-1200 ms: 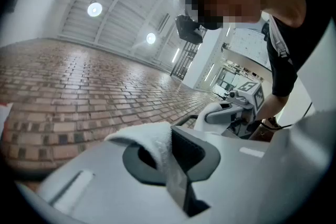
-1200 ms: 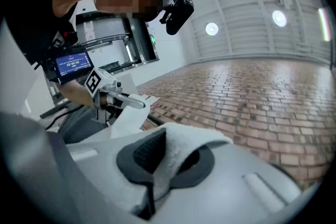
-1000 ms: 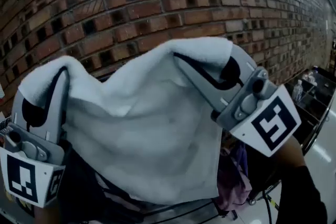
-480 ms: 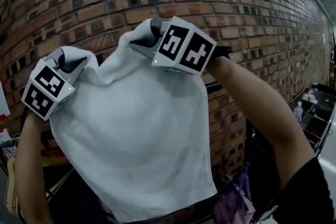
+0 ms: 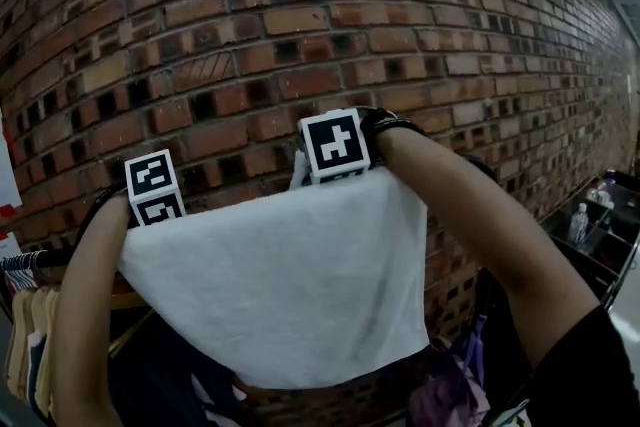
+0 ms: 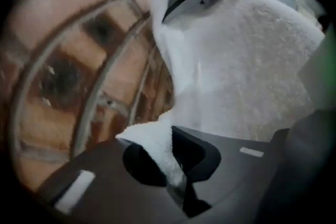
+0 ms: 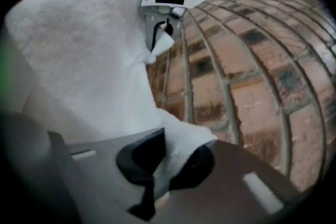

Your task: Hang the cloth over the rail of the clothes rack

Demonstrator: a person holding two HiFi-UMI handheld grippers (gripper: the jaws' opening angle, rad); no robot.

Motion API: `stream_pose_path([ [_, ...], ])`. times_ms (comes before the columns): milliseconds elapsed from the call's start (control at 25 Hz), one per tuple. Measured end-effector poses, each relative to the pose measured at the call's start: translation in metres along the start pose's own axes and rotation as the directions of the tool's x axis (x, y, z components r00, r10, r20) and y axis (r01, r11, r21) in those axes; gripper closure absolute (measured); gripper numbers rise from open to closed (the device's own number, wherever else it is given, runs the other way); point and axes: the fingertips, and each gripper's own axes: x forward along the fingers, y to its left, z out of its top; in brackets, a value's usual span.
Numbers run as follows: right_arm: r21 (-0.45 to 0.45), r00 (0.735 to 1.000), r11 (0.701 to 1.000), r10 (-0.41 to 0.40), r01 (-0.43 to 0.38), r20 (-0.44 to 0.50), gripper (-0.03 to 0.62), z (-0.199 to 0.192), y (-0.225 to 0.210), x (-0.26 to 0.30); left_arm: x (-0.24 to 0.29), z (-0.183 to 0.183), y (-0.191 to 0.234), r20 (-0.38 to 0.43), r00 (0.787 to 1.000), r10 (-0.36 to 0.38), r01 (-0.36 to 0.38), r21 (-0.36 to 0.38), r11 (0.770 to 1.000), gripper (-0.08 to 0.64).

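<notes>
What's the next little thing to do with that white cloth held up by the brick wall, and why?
Probably lower it forward over the rail. The left gripper and right gripper each pinch a top corner of the cloth, spread wide before the brick wall; the rail shows only at lower left, holding hangers.

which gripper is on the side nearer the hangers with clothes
The left gripper, pinching the cloth corner nearer the hangers; the right gripper holds the far corner.

Cloth (image 5: pixel 280 285) spans left gripper (image 6: pixel 170 165) to right gripper (image 7: pixel 160 162), before brick wall (image 5: pixel 250 15); hanging clothes (image 5: pixel 22 340) lower left.
</notes>
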Motion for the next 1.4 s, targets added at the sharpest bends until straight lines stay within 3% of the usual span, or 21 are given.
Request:
stream_pose_path([
  [80, 0.035, 0.993, 0.995, 0.092, -0.09, -0.072, 0.58, -0.017, 0.014, 0.007, 0.007, -0.015, -0.01, -0.062, 0.995, -0.084, 0.081, -0.058, 0.995, 0.541],
  [160, 0.082, 0.985, 0.985, 0.161, -0.155, -0.069, 0.58, -0.021, 0.024, 0.01, 0.006, -0.015, -0.011, -0.064, 0.994, -0.086, 0.082, -0.062, 0.995, 0.541],
  [280, 0.215, 0.977, 0.953, 0.207, -0.214, 0.056, 0.577, -0.013, 0.029, 0.003, 0.001, -0.007, -0.002, -0.005, 0.999, -0.034, 0.034, -0.074, 0.997, 0.524],
  [440, 0.327, 0.957, 0.906, 0.217, -0.27, 0.191, 0.504, -0.003, 0.023, -0.008, -0.008, 0.003, 0.007, 0.111, 0.994, -0.009, 0.023, -0.132, 0.991, 0.357],
  [640, 0.402, 0.908, 0.86, 0.149, -0.314, 0.391, 0.427, 0.018, 0.005, -0.032, -0.017, 0.011, 0.011, 0.219, 0.976, 0.002, 0.034, -0.159, 0.987, 0.325],
  [720, 0.406, 0.901, 0.86, 0.127, -0.308, 0.414, 0.425, 0.022, 0.0, -0.036, -0.023, 0.016, 0.012, 0.273, 0.962, 0.013, 0.032, -0.159, 0.987, 0.325],
  [840, 0.378, 0.918, 0.892, 0.091, -0.247, 0.385, 0.424, 0.018, -0.004, -0.035, -0.033, 0.023, 0.018, 0.338, 0.94, 0.054, -0.01, -0.132, 0.991, 0.325],
  [960, 0.347, 0.898, 0.923, -0.005, -0.164, 0.44, 0.425, 0.029, -0.018, -0.052, -0.053, 0.039, 0.027, 0.435, 0.891, 0.13, -0.102, -0.086, 0.991, 0.325],
  [1000, 0.34, 0.884, 0.933, -0.055, -0.12, 0.464, 0.424, 0.033, -0.026, -0.061, -0.066, 0.047, 0.031, 0.484, 0.858, 0.173, -0.159, -0.069, 0.985, 0.327],
  [1040, 0.341, 0.863, 0.938, -0.119, -0.064, 0.491, 0.425, 0.038, -0.036, -0.072, -0.083, 0.056, 0.036, 0.538, 0.812, 0.226, -0.233, -0.055, 0.971, 0.327],
  [1080, 0.344, 0.836, 0.939, -0.194, 0.007, 0.514, 0.425, 0.043, -0.046, -0.086, -0.103, 0.066, 0.04, 0.595, 0.752, 0.284, -0.321, -0.045, 0.946, 0.327],
  [1120, 0.346, 0.803, 0.934, -0.271, 0.087, 0.532, 0.425, 0.047, -0.055, -0.101, -0.125, 0.075, 0.042, 0.65, 0.678, 0.343, -0.419, -0.042, 0.907, 0.327],
  [1160, 0.343, 0.766, 0.925, -0.34, 0.166, 0.546, 0.425, 0.052, -0.061, -0.117, -0.148, 0.085, 0.041, 0.703, 0.588, 0.399, -0.521, -0.047, 0.852, 0.327],
  [1200, 0.338, 0.729, 0.911, -0.396, 0.235, 0.559, 0.425, 0.057, -0.064, -0.132, -0.174, 0.095, 0.036, 0.754, 0.484, 0.445, -0.618, -0.065, 0.783, 0.327],
  [1280, 0.344, 0.644, 0.869, -0.495, 0.356, 0.584, 0.43, 0.067, -0.069, -0.166, -0.227, 0.114, 0.013, 0.839, 0.252, 0.483, -0.754, -0.143, 0.641, 0.332],
  [1320, 0.364, 0.587, 0.834, -0.551, 0.416, 0.592, 0.44, 0.071, -0.071, -0.185, -0.253, 0.124, -0.004, 0.868, 0.138, 0.477, -0.789, -0.195, 0.583, 0.345],
  [1400, 0.442, 0.435, 0.734, -0.668, 0.516, 0.604, 0.482, 0.077, -0.071, -0.229, -0.297, 0.137, -0.045, 0.892, -0.069, 0.447, -0.823, -0.304, 0.48, 0.426],
])
